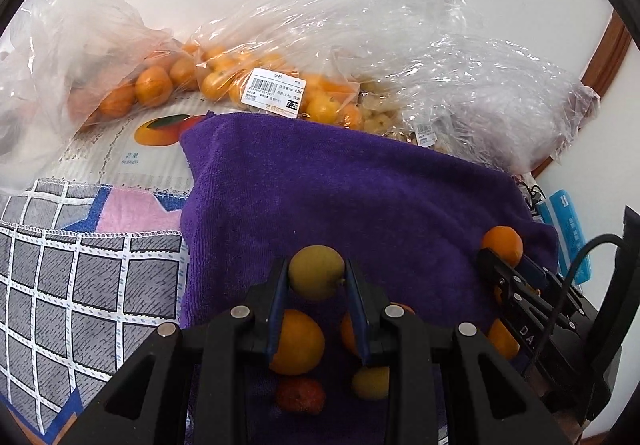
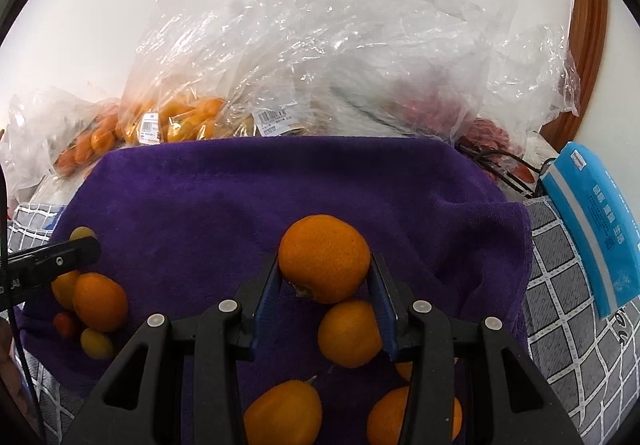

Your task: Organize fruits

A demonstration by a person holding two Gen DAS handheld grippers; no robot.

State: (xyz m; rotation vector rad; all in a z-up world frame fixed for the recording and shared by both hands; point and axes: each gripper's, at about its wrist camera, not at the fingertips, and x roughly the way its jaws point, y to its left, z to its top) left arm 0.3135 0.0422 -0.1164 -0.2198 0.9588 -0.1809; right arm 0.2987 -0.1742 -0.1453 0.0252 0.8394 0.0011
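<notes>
A: White wall behind, a purple towel [image 2: 280, 185] spread over a grey checked cloth [image 1: 60, 285], and produce bags piled along the back edge. Tongs first?

B: Left gripper [image 1: 316, 277] is pinched narrow on a small yellow-green fruit [image 1: 316, 273], with both blue pads against its sides. Right gripper [image 2: 324, 269] is clamped on a mandarin [image 2: 324, 261], which is wider, so its jaws sit further apart. Both fruits are held at the fingertips over the towel.

A: Outward from the left tongs?

B: In the left wrist view, there's an orange fruit [image 1: 298, 341] at 6 o'clock just under the held one. A second yellow-green fruit [image 1: 370, 383] sits at 5 o'clock, and a rough red one [image 1: 300, 395], maybe a lychee, is below that. The right gripper shows at 3 o'clock.

A: And the right?

B: Right wrist view: another mandarin [image 2: 348, 333] is just beneath the held one, with two more toward 6 o'clock. A mixed cluster of orange, yellow and red fruit lies at 9 o'clock beside the left gripper's tip. A blue packet [image 2: 592, 229] is at 3 o'clock, off the towel.

A: Bags?

B: At 12 o'clock there's a clear bag of kumquats with a price label [image 1: 274, 89], and a mandarin bag [image 1: 132, 89] at 10 or 11 o'clock.

A: Step?

B: Looks like sorting by kind, with both hands mid-carry. Next I'd guess each fruit goes down with its own group: mandarin near the mandarins, yellow one near its match. Needs a low, gentle release because round fruit rolls on terry cloth.
</notes>
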